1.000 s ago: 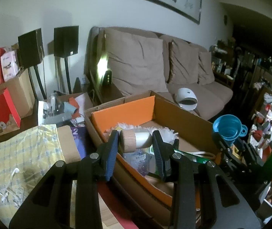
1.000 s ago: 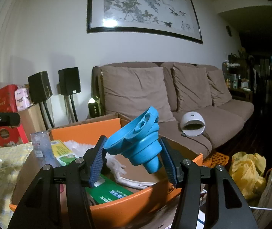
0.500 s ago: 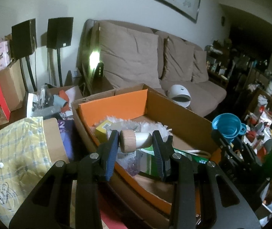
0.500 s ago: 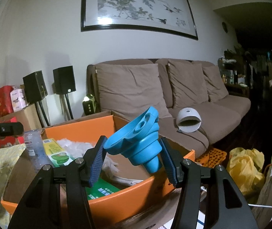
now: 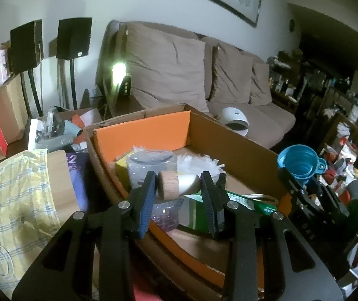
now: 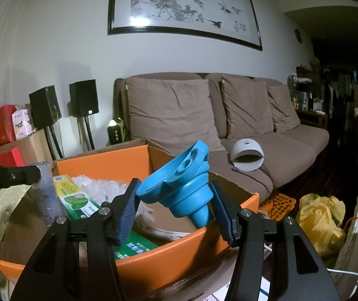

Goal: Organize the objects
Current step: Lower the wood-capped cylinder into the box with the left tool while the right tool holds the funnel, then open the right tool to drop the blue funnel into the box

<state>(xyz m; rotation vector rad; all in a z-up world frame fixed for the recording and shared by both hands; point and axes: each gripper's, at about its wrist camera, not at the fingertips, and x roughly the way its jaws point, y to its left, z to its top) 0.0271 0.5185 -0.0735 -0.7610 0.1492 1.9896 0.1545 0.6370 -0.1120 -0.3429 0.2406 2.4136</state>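
Readable writing is scarce: a large white "2" shows on the purple printed sheet (image 5: 77,165) lying beside the box, the letters "DAS" run along the black body of the right gripper (image 5: 302,175) as seen from the left wrist, and the flat green carton with a leafy picture (image 6: 78,198) carries print too small to make out. The left gripper (image 5: 179,188) is clenched on a small pale cylindrical bottle with a round wooden cap (image 5: 176,184), which lies crosswise between the 2 blue-padded fingers, cap toward the left pad, above the near edge of the open cardboard box with orange inner walls (image 5: 141,133). Just behind the bottle, inside the box, stands a clear plastic jar (image 5: 151,165) in front of white shredded filling (image 5: 199,163). The right gripper (image 6: 176,208) grasps a blue collapsible silicone funnel (image 6: 179,188), tilted with its spout down toward the right pad, held over the box's near orange rim.
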